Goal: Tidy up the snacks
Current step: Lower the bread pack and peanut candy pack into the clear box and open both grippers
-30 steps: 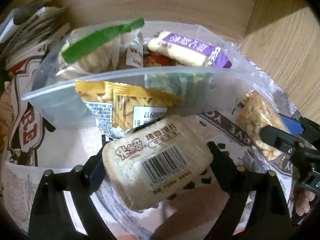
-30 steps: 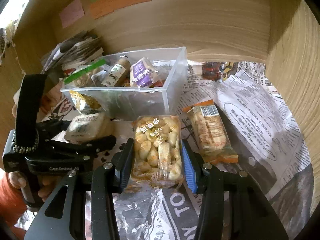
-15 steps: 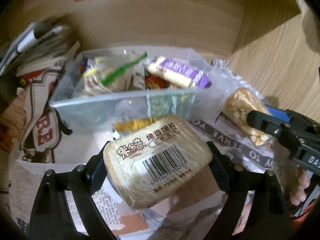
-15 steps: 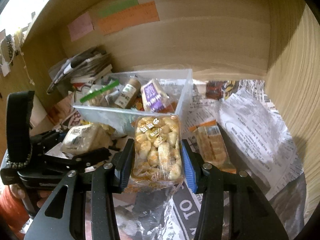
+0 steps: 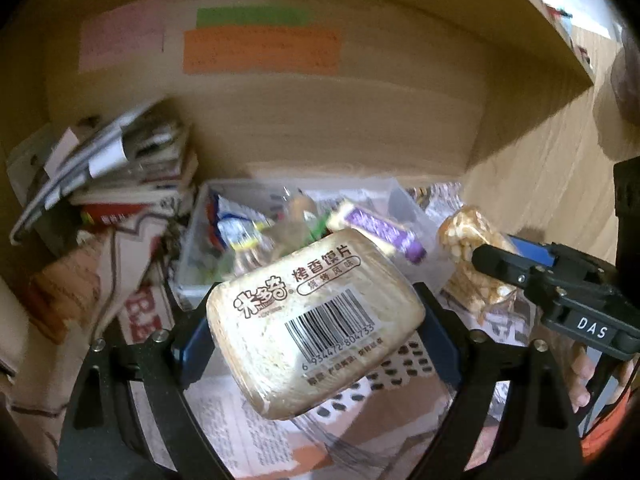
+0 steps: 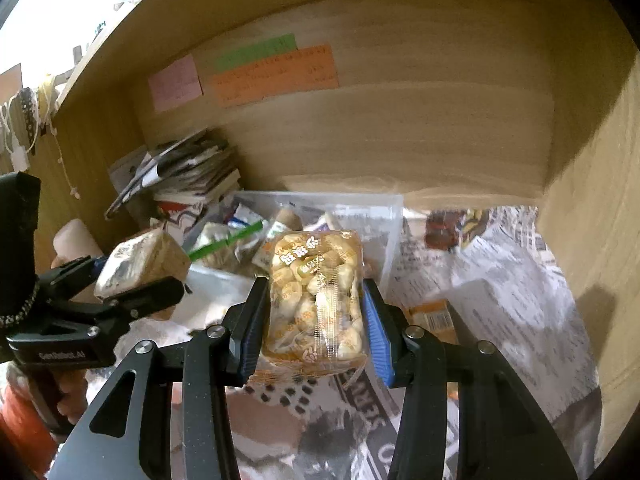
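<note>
My left gripper (image 5: 316, 328) is shut on a beige packet of baked bun slices (image 5: 312, 320) with a barcode, held in the air in front of the clear plastic bin (image 5: 192, 248). The same packet (image 6: 140, 264) shows at the left of the right wrist view. My right gripper (image 6: 314, 308) is shut on a clear pack of small wrapped candies (image 6: 316, 300), also lifted before the bin (image 6: 392, 224); the candy pack (image 5: 472, 264) appears at the right of the left wrist view. Several snacks lie in the bin, among them a purple bar (image 5: 380, 232).
Newspaper (image 6: 500, 280) covers the shelf floor. An orange snack packet (image 6: 432, 316) lies on it right of the bin. A pile of books and magazines (image 5: 120, 168) stands at the back left. Coloured notes (image 6: 272, 72) stick to the wooden back wall; a side wall (image 6: 592, 220) rises on the right.
Both grippers have risen with their packets and tipped upward, so the bin now sits lower and farther off and the back wall's notes have come into view. Both grips are unchanged.
</note>
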The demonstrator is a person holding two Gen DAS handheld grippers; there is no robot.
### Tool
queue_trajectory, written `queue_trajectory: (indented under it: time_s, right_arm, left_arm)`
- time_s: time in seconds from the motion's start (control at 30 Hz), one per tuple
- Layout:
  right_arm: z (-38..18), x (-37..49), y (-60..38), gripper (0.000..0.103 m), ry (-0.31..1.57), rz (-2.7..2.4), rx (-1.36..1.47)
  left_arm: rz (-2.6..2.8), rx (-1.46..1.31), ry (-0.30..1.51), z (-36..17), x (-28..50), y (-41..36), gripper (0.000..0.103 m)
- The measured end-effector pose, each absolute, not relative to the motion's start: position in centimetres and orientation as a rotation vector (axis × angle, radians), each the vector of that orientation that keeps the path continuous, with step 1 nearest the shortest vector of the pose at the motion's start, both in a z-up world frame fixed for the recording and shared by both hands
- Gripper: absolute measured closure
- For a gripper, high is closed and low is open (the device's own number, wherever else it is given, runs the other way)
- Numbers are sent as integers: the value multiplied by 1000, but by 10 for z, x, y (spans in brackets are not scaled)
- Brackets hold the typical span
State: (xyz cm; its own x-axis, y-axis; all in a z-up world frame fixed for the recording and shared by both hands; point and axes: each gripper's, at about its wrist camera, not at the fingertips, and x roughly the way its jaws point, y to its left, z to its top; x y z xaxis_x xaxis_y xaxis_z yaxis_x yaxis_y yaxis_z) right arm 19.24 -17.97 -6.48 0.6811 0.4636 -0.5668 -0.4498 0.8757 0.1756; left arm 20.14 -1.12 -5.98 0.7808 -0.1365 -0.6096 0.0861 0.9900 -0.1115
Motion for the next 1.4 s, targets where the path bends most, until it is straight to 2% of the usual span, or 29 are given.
queue_trajectory:
  time_s: [0.3, 1.07, 1.4]
  right_arm:
    - [-56, 216, -163, 61, 627, 526, 8]
    - [-87, 282, -112, 61, 759, 541, -49]
    - [-90, 283, -104, 60, 767, 539, -89]
  left_arm:
    - [-88, -71, 614, -41, 226, 11, 14]
    - [-94, -91, 674, -61, 317, 30, 14]
    - [-118, -131, 733, -69, 326, 34, 13]
